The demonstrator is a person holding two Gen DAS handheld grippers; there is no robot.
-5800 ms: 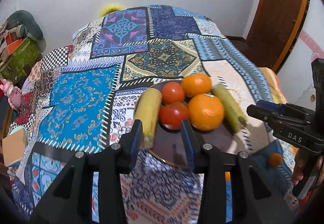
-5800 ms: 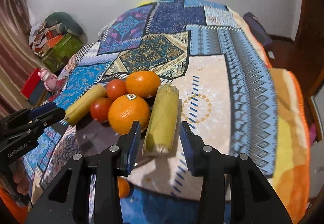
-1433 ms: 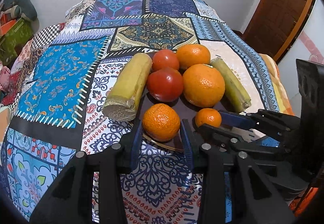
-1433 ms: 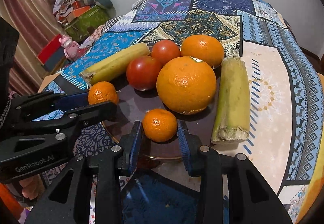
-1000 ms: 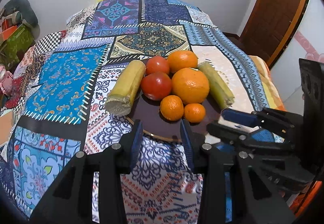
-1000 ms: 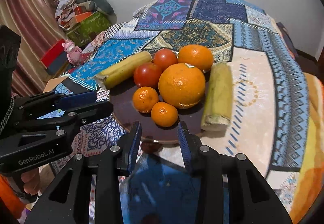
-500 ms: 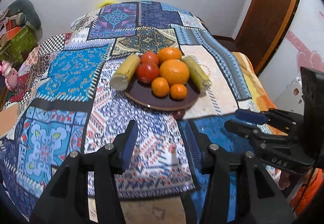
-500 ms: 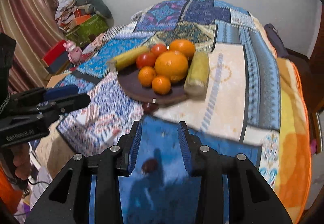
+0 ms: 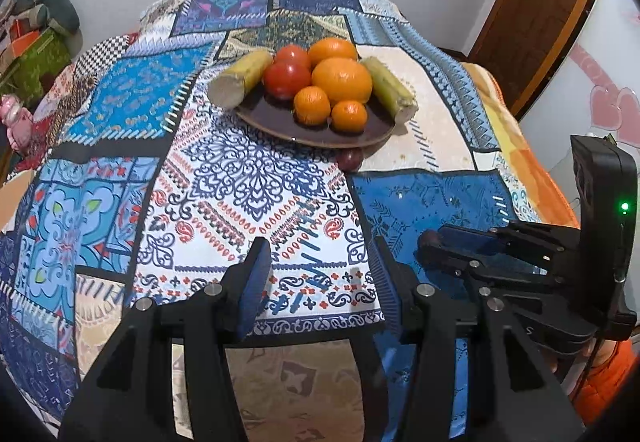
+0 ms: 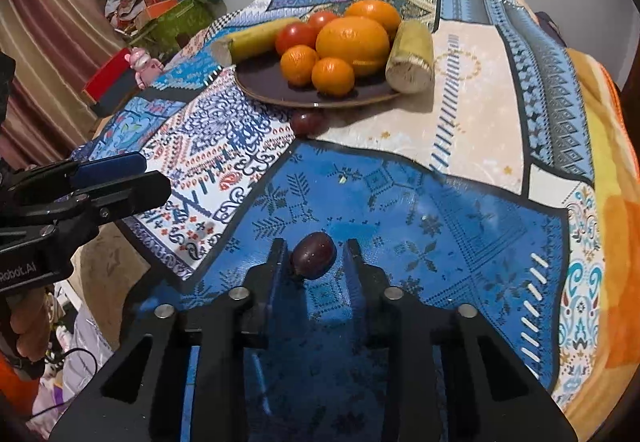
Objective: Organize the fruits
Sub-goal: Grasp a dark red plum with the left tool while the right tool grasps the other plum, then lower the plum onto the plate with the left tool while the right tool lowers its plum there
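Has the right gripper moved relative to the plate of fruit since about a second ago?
Yes. The right gripper has backed away from the plate, toward the bed's near edge, and now straddles a dark grape on the blue patch.

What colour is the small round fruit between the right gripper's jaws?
Dark purple-red, a small round grape-like fruit; clearest in the right wrist view.

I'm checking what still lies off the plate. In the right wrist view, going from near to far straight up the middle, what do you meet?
Right gripper, with the near dark grape between its fingers, then the second dark grape at the plate's near edge, then the brown plate, then the two small oranges, then the big orange.
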